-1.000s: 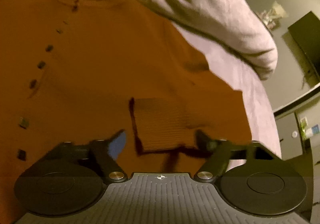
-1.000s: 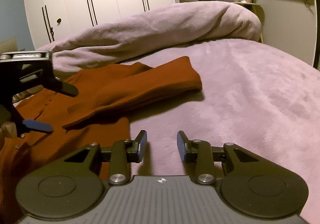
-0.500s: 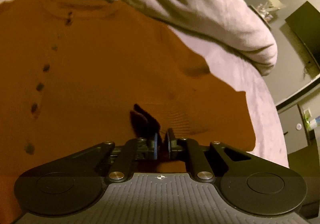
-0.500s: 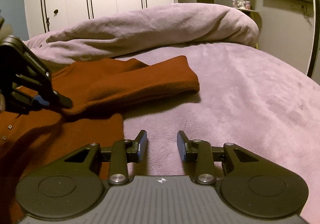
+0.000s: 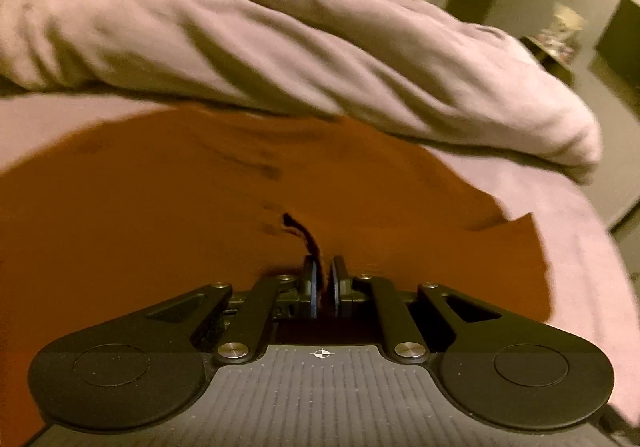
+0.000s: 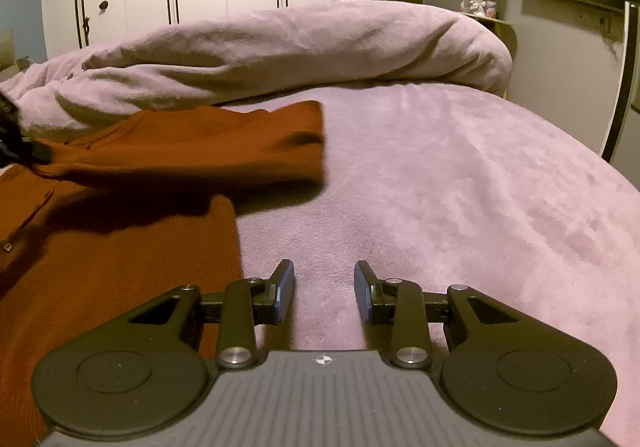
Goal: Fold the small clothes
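**Sleeve cuff pinched, fold under way**

Spread across a mauve bed (image 6: 460, 175), with a bunched duvet (image 6: 280, 47) lying along the far side. Flat on the bed, just before the duvet, a rust-brown knit cardigan (image 6: 120, 267), its right sleeve (image 6: 224, 143) drawn up off the body and casting a shadow beneath.

Soft, light, limp knit by the look of it: likely to sag and stretch wherever unsupported, and to drag on the plush cover. Best taken at the ribbed cuff or the hem, where the doubled edge gives something firm to pinch.

Left gripper (image 5: 324, 283) fingers pressed nearly together on the dark edge of the sleeve cuff. Right gripper (image 6: 324, 287) fingers part-way apart, nothing between them, hovering over bare bed just beside the cardigan's side edge.

Compared with a second ago: left fingers then wide apart around the cuff lying flat, now clamped, cuff lifted and carried across the body. Right gripper barely shifted.
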{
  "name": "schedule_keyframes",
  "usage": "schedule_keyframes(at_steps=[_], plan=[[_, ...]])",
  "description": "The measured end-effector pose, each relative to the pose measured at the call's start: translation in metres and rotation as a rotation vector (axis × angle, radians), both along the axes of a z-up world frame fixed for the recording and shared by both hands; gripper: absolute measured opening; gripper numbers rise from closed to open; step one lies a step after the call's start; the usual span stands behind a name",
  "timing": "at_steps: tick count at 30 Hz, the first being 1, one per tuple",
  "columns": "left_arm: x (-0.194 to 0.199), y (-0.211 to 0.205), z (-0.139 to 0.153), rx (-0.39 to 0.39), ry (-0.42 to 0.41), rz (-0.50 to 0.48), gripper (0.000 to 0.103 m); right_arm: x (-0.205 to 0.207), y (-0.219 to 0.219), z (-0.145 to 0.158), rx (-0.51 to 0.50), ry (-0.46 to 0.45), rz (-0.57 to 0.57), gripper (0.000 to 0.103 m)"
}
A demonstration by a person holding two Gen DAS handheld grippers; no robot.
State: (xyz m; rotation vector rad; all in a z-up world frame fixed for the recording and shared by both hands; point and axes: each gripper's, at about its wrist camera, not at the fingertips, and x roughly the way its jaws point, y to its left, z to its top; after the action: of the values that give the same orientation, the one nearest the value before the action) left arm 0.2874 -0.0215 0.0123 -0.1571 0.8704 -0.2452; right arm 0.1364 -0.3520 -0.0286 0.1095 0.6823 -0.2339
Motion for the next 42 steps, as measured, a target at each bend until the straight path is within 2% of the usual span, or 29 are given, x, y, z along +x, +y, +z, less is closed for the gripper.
schedule_keyframes(at_steps=[4,7,9,17,20,24,28,32,37,42], plan=[[0.016,0.05,0.003,0.099,-0.049,0.111,0.009,0.003,0.006,0.004,-0.019,0.011,-0.003,0.032],[0.025,0.079,0.0,0.204,-0.089,0.185,0.009,0.005,0.011,0.008,-0.035,0.017,0.005,0.033],[0.029,0.093,-0.006,0.235,-0.09,0.216,0.009,0.007,0.017,0.012,-0.047,0.014,0.015,0.033],[0.032,0.128,-0.052,0.131,0.035,0.263,0.013,0.035,0.049,0.025,-0.072,-0.012,0.097,0.035],[0.032,0.13,-0.056,0.121,0.026,0.261,0.014,0.061,0.069,0.02,-0.093,-0.011,0.179,0.038],[0.038,0.132,-0.055,0.103,0.027,0.258,0.013,0.1,0.092,0.008,-0.17,-0.01,0.245,0.038],[0.043,0.131,-0.055,0.098,0.012,0.248,0.008,0.131,0.101,-0.004,-0.211,0.013,0.261,0.039],[0.044,0.128,-0.058,0.131,-0.01,0.242,0.007,0.146,0.098,-0.01,-0.23,0.024,0.235,0.038],[0.043,0.129,-0.055,0.153,-0.039,0.256,0.007,0.15,0.091,-0.012,-0.241,0.026,0.226,0.032],[0.046,0.129,-0.063,0.245,0.006,0.252,0.006,0.149,0.098,-0.018,-0.303,0.03,0.23,0.032]])
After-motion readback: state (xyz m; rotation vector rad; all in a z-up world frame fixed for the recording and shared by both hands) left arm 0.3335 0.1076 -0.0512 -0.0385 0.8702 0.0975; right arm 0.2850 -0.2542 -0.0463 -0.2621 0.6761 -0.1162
